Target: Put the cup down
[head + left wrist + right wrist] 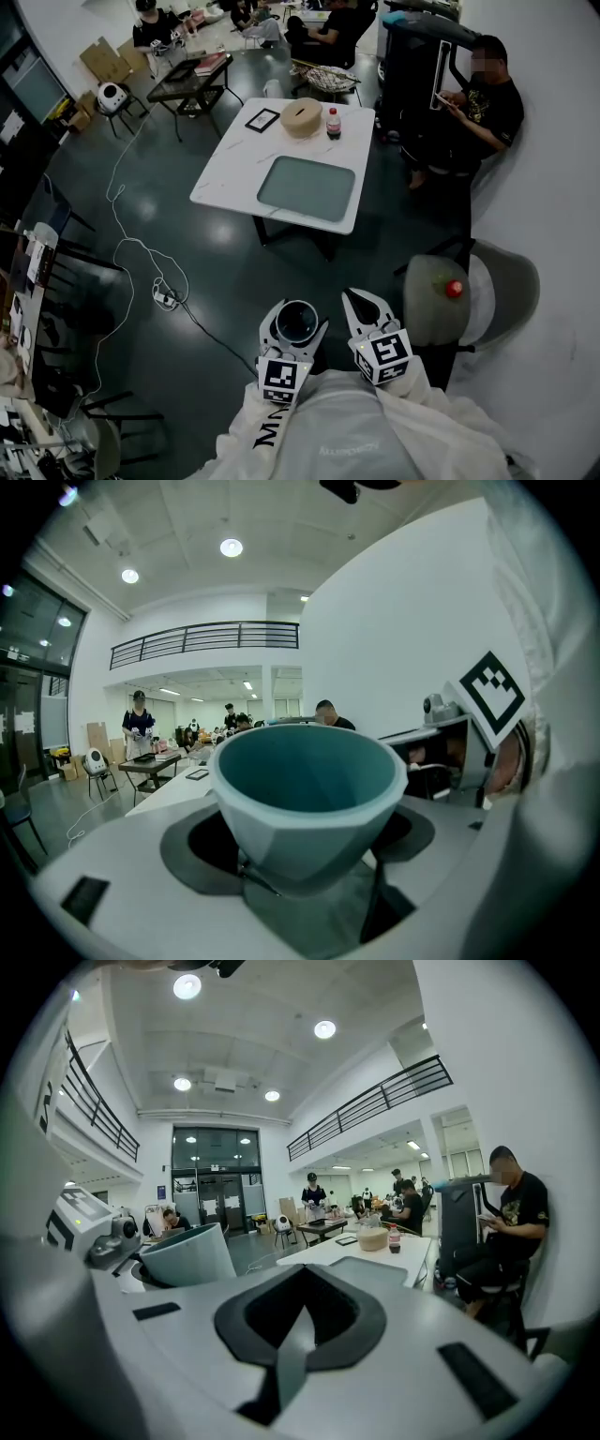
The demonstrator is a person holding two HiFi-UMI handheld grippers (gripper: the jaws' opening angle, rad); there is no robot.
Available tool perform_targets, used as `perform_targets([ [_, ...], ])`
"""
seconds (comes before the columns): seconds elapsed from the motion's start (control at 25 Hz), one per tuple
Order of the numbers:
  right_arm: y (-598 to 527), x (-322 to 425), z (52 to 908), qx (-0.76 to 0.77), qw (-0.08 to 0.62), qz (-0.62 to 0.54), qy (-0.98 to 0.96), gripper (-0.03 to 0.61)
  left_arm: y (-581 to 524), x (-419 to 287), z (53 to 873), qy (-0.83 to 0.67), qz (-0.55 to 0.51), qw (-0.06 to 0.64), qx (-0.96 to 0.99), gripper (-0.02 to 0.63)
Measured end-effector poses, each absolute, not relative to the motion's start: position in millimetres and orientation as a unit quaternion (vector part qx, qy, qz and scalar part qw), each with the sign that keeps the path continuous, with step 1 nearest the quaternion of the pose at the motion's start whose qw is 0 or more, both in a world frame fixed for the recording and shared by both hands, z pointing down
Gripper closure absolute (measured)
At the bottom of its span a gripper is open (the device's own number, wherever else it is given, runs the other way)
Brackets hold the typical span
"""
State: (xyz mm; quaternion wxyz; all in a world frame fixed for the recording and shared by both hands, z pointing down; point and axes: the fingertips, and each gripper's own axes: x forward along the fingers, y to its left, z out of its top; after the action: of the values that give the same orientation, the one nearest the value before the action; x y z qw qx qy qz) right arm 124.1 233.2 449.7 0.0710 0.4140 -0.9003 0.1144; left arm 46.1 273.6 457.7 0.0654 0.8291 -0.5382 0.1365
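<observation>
A teal-grey cup [296, 322] sits upright between the jaws of my left gripper [295, 317], which is shut on its lower wall. In the left gripper view the cup [309, 780] fills the middle and shows an empty inside. Both grippers are held close to the person's body, above the dark floor. My right gripper [365, 306] is just to the right, its curved jaws meeting at the tips with nothing inside. The cup [186, 1252] also shows at the left of the right gripper view. Ahead stands a white table [234, 178] with a grey tray [307, 187].
On the table's far end are a round wooden box [301, 117], a red-capped bottle [333, 123] and a black frame [262, 119]. A grey chair [441, 300] with a red thing on it is at my right. A person [487, 108] sits by the wall. A cable [141, 253] trails on the floor.
</observation>
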Motion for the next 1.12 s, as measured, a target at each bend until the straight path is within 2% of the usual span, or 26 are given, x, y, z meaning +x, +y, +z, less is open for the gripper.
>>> perform_targets([
  [1.12, 65, 22, 459, 0.434, 0.092, 0.140, -0.885, 0.574, 96, -62, 460, -0.512, 0.147, 0.079, 0.842, 0.225],
])
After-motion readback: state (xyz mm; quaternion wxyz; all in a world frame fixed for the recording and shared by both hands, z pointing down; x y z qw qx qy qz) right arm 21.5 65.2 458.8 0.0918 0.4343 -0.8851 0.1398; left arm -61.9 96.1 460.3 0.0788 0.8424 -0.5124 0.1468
